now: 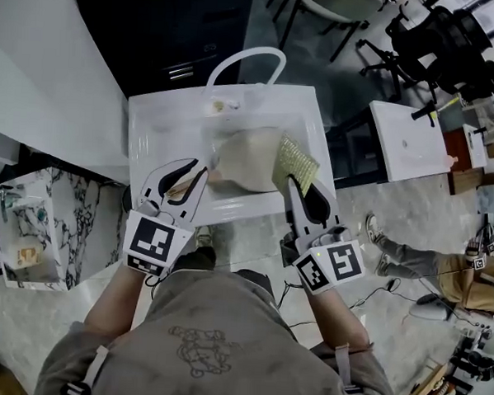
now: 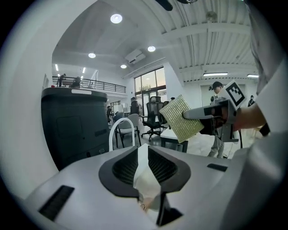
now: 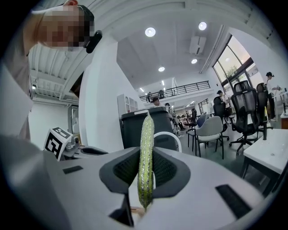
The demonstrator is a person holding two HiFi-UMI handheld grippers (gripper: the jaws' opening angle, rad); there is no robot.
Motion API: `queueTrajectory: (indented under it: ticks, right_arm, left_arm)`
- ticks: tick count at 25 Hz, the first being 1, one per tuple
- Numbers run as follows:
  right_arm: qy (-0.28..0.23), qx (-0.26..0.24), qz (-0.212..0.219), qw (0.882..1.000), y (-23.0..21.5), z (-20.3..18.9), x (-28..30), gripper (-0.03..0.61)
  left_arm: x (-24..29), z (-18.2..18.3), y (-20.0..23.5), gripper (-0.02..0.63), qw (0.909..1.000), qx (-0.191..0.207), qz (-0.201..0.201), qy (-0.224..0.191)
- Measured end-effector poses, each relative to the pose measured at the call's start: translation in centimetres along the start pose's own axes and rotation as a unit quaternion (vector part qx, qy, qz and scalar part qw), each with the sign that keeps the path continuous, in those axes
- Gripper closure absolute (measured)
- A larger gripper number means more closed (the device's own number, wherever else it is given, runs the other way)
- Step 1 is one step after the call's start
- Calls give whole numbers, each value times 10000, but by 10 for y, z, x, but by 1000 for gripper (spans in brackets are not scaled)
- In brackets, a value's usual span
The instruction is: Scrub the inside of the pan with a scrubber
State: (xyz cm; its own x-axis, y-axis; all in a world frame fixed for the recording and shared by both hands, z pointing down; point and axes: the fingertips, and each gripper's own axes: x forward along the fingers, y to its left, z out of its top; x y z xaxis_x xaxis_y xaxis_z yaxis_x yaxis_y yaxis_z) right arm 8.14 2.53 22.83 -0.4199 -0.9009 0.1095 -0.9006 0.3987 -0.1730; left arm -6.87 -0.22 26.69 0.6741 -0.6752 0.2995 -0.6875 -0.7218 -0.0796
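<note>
A cream pan [image 1: 247,158] lies tilted over the white sink [image 1: 152,121]. My left gripper [image 1: 203,176] is shut on the pan's handle end, which shows as a pale strip [image 2: 146,179] between the jaws in the left gripper view, where the left gripper [image 2: 143,166] points over the sink. My right gripper [image 1: 293,183] is shut on a yellow-green mesh scrubber [image 1: 297,164], held just right of the pan and above the basin. In the right gripper view the scrubber [image 3: 146,148] stands edge-on between the jaws of the right gripper [image 3: 146,170]. The left gripper view shows the scrubber [image 2: 182,119] flat-on, up in the air.
A white arched faucet [image 1: 246,60] rises behind the sink. A marbled cabinet [image 1: 31,222] stands at the left and a white table [image 1: 411,139] at the right. Office chairs [image 1: 437,37] stand beyond, and a person [image 1: 441,269] sits on the floor at the right.
</note>
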Motion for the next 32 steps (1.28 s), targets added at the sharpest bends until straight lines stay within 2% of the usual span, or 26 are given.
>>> queueTrajectory:
  ticks: [6,10,17,23,29,32]
  right_arm:
    - [209,7,-27,9998,-16,-9,27,508]
    - [401,22,16,9992,-32,-19,39,508]
    - [631,136,249,9976,-66,-39,65,508]
    - [955,152,542,9938,-98,-58,92,508]
    - [1468,67,801,9859,-129,-90,115,508]
    - [1754,-29,853,9808,-141,-111,127,508]
  left_arm:
    - [23,-13,11,549,9989,81,-358,276]
    - [40,-24,11,486,9971,73,-545,533]
    - [69,-54,17,421,9926,-2,-535,1095]
    - [89,-99,19,408,9843,114,-319,1734]
    - [101,-148,16,402,9713,-106,-305,2358]
    - [107,-166,10,396,9696,-441,-478,2358]
